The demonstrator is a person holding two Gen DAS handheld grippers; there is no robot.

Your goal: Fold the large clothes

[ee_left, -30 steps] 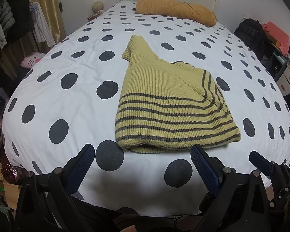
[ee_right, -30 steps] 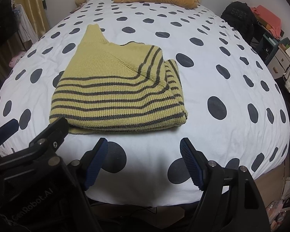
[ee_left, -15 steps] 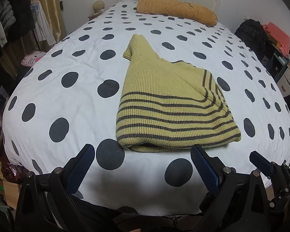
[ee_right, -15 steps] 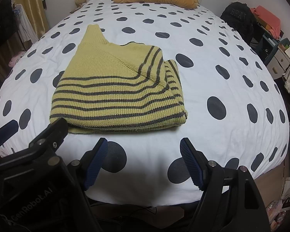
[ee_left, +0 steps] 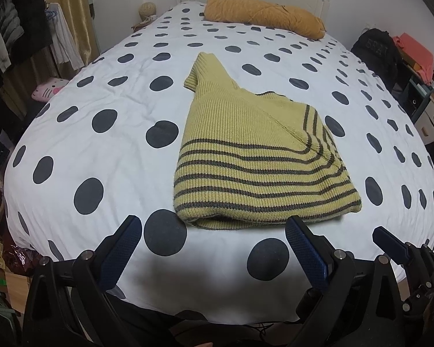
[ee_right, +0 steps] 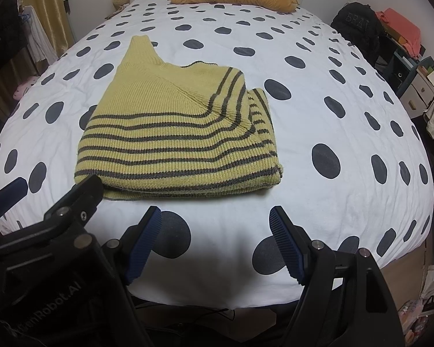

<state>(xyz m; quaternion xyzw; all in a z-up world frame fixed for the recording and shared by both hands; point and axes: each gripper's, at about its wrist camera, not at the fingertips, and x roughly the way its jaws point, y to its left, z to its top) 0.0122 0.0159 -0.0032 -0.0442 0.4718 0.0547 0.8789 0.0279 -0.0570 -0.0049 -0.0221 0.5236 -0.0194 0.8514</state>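
Note:
A yellow knit sweater with dark stripes [ee_left: 254,156] [ee_right: 170,133] lies folded into a thick rectangle on the polka-dot bed [ee_left: 101,150] [ee_right: 332,121]; one sleeve end sticks out toward the far left. My left gripper [ee_left: 212,225] hovers over the bed's near edge, just short of the sweater's folded hem, open and holding nothing. Beside it, my right gripper [ee_right: 215,217] stands open too, its blue pads apart and bare. In the right wrist view the left gripper's body [ee_right: 72,202] overlaps the sweater's near left corner.
An orange pillow [ee_left: 263,14] lies at the headboard. Clothes hang on a rack [ee_left: 17,31] to the left, above a pink plush toy [ee_left: 47,89]. A black backpack [ee_left: 376,55] and shelves with drawers [ee_right: 413,84] stand on the right. Clutter lines the floor on both sides.

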